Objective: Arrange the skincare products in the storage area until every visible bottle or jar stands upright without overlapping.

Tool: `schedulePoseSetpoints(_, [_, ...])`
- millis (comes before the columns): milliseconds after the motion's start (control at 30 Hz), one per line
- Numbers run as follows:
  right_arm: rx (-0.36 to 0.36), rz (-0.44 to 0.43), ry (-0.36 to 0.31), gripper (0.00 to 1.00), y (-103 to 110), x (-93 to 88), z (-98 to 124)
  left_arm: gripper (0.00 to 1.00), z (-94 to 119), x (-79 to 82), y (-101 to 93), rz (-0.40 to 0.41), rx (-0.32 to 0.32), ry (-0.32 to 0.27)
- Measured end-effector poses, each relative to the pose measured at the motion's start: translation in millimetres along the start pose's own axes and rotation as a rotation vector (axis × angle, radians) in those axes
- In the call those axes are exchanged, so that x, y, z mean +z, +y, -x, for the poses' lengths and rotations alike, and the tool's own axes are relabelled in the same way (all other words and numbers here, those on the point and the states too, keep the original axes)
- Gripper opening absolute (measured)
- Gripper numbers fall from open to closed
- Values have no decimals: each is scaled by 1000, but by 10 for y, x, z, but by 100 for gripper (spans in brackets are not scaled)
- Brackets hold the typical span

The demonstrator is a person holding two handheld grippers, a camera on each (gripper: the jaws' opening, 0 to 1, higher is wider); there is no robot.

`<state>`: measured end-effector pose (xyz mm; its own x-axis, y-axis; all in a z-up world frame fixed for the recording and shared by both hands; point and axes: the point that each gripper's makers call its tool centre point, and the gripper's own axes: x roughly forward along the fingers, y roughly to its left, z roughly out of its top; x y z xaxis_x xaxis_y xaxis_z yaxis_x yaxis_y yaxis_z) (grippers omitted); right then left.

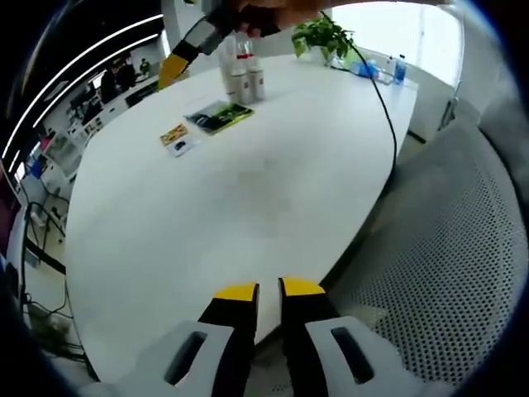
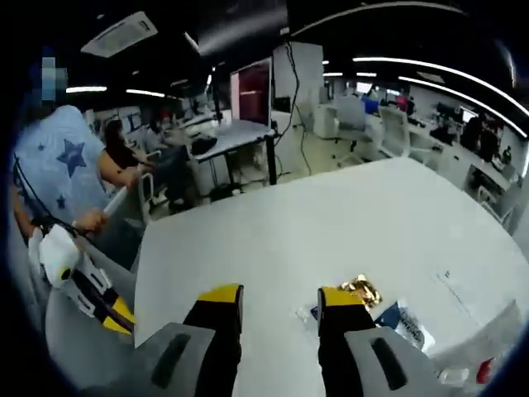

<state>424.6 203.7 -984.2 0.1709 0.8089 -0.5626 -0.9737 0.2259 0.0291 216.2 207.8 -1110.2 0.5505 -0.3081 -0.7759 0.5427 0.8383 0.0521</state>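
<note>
Several small bottles (image 1: 240, 77) stand upright in a cluster at the far side of the white table (image 1: 248, 207); one has a red cap. My right gripper (image 1: 176, 68) hovers just left of them, its yellow tip pointing down. From the right gripper view its jaws (image 2: 281, 306) stand open and empty over the table, with a red-capped bottle (image 2: 483, 370) at the lower right edge. My left gripper (image 1: 269, 291) hangs over the near table edge, jaws close together with nothing between. The left gripper (image 2: 116, 313) is also in the right gripper view, held by a person in a star shirt.
A green-black packet (image 1: 219, 117) and a small yellow packet (image 1: 175, 136) lie near the bottles. Gold foil (image 2: 361, 289) and blue-white sachets (image 2: 398, 321) lie by the right jaw. A black cable (image 1: 385, 112) crosses the table. A plant (image 1: 322, 33) and a mesh chair (image 1: 463, 248) flank it.
</note>
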Motion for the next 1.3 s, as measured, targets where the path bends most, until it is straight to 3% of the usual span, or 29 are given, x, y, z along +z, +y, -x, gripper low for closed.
schedulePoseSetpoints(133, [-17,-53,-110,34,185,121,287,14,-26,8,-36,13,-28,1])
schedulePoseSetpoints(200, [-35,-49,-124,35,252,113,419,15,-22,30,-56,19,-52,-1])
schedulePoseSetpoints(333, [-72,-106,-210,36,369,104,737,6,61,209,-45,105,-85,-83])
schedulePoseSetpoints(400, [-93,-164,-287,35,413,123,919,6,97,254,-32,112,-91,-101])
schedulePoseSetpoints(500, [-96,-230,-370,30,529,87,1131,12,149,474,-61,146,-144,-175])
schedulePoseSetpoints(600, [-96,-243,-400,26,672,-5,1266,16,207,705,-84,182,-197,-265])
schedulePoseSetpoints(767, [-145,-274,-466,23,846,-86,1464,25,449,1125,27,343,-252,-486])
schedulePoseSetpoints(800, [-185,-294,-492,25,833,-101,1527,28,488,1165,53,368,-260,-512])
schedulePoseSetpoints(867, [-198,-313,-535,31,895,-96,1599,34,558,1230,102,406,-269,-558])
schedulePoseSetpoints(1033, [-227,-325,-529,59,1041,-230,1642,39,741,1317,129,472,-300,-645])
schedulePoseSetpoints(1133, [-286,-311,-507,75,1043,-356,1646,46,766,1267,104,464,-279,-641])
schedulePoseSetpoints(1200, [-311,-334,-509,87,1071,-465,1638,60,753,1215,121,444,-241,-621])
schedulePoseSetpoints(1267, [-333,-359,-511,92,1068,-545,1637,70,742,1177,130,415,-216,-595])
schedulePoseSetpoints(1300, [-361,-361,-502,96,1060,-622,1632,73,742,1153,126,364,-192,-576])
